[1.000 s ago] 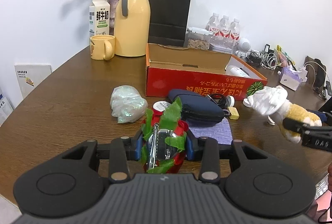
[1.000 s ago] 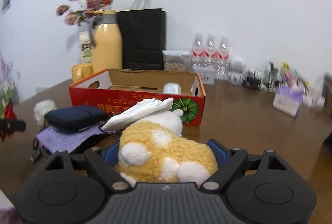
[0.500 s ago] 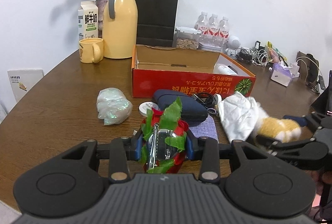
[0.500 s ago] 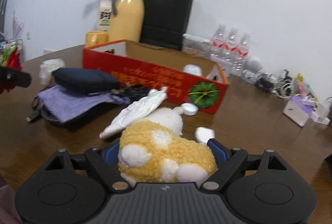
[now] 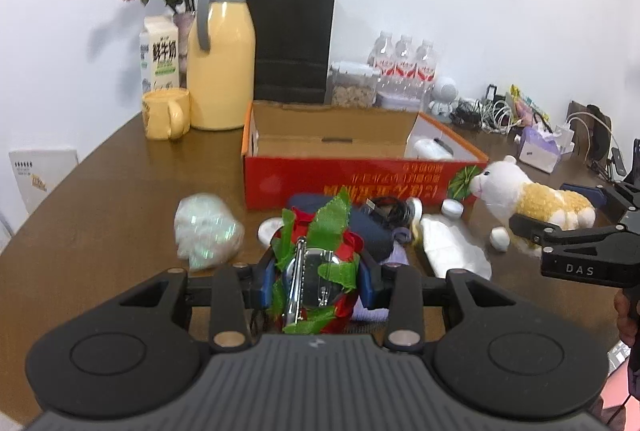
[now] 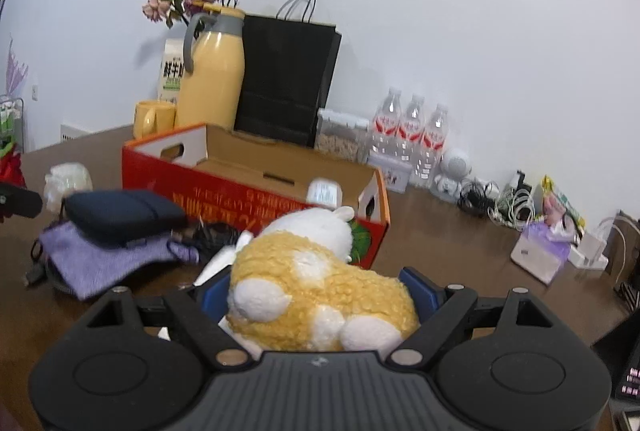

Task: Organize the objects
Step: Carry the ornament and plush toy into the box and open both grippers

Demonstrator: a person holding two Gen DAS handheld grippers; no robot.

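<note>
Plush sheep (image 6: 320, 295) is sitting clenched in right gripper (image 6: 320, 311) jaws, hovering at 5 o'clock of red box (image 5: 360, 179). Left gripper (image 5: 316, 283) is clamping red-green ornament (image 5: 316, 271) above tabletop (image 5: 100, 199). Probably best: clear the box rim before releasing.

White letters "DAS" on the side of the right claw (image 5: 560, 231), large dark characters "鲜牛奶" down the milk carton (image 5: 159, 52) at the counter's far left edge, upside-down yellow print on the red box (image 5: 360, 183), too garbled to read.
</note>
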